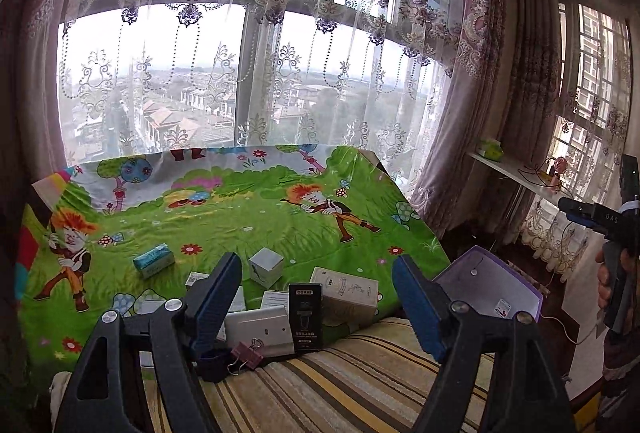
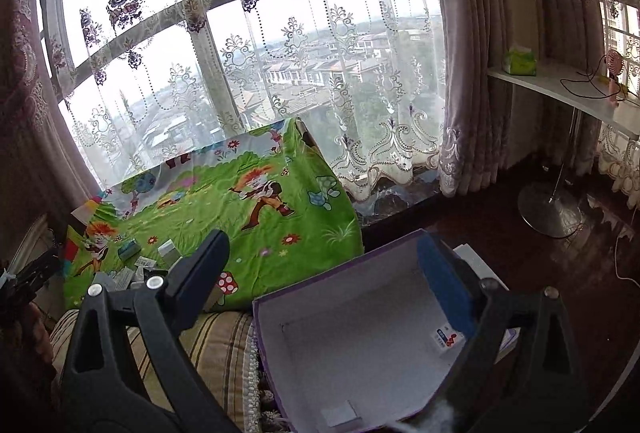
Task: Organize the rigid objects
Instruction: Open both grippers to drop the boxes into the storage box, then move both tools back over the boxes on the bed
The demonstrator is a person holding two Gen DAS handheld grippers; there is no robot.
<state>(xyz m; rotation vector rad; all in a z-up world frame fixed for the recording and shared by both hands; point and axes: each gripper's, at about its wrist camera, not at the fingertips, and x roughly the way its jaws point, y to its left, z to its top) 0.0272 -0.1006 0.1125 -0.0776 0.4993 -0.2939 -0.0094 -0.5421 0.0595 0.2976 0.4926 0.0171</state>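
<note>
Several small boxes lie on the green cartoon cloth [image 1: 248, 217]: a teal box [image 1: 154, 260], a silver cube [image 1: 266, 267], a beige box [image 1: 346, 295], a black box [image 1: 305, 317] and a white flat box [image 1: 260, 331], with a pink binder clip [image 1: 246, 353] beside them. My left gripper [image 1: 316, 297] is open and empty, held above these boxes. A purple storage box [image 2: 360, 337] with a white inside stands open at the right. My right gripper [image 2: 326, 273] is open and empty over its mouth; it also shows in the left wrist view [image 1: 592, 217].
A striped cushion [image 1: 360, 373] lies under the cloth's near edge. Lace curtains [image 1: 280, 73] and a window stand behind. A white shelf [image 2: 560, 89] with a green tissue pack [image 2: 520, 62] is at the right, above a dark wood floor [image 2: 500, 225].
</note>
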